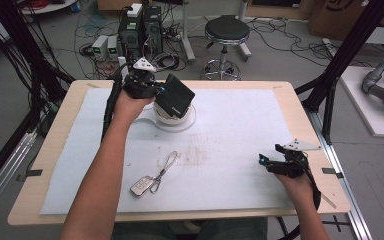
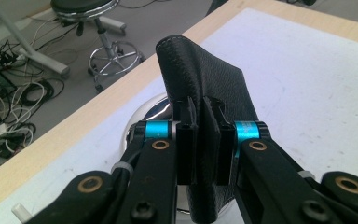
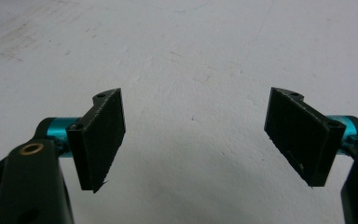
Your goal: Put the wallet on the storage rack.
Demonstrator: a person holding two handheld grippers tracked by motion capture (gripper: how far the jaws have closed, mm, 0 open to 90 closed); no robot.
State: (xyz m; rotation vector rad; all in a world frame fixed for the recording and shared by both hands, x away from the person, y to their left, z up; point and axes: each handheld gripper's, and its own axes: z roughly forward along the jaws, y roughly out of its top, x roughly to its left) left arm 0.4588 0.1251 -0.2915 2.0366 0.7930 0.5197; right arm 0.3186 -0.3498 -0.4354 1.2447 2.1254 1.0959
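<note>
Near edge of worktop (image 1: pixel 55 150): key fob (image 1: pixel 141 185) with wire loop, lying loose on white mat (image 1: pixel 230 150). Right gripper (image 1: pixel 263 160) resting low at right side of mat, jaws spread wide, nothing between them. Farther back, left gripper (image 1: pixel 164 90) clamped on black leather wallet (image 1: pixel 176 96), held tilted just above round metal dish (image 1: pixel 187 120). Wallet looks light, soft, foldable, slightly grippy; likely best pinched along folded edge, as now. Beyond worktop: stool (image 1: pixel 226 31), cables on floor.
</note>
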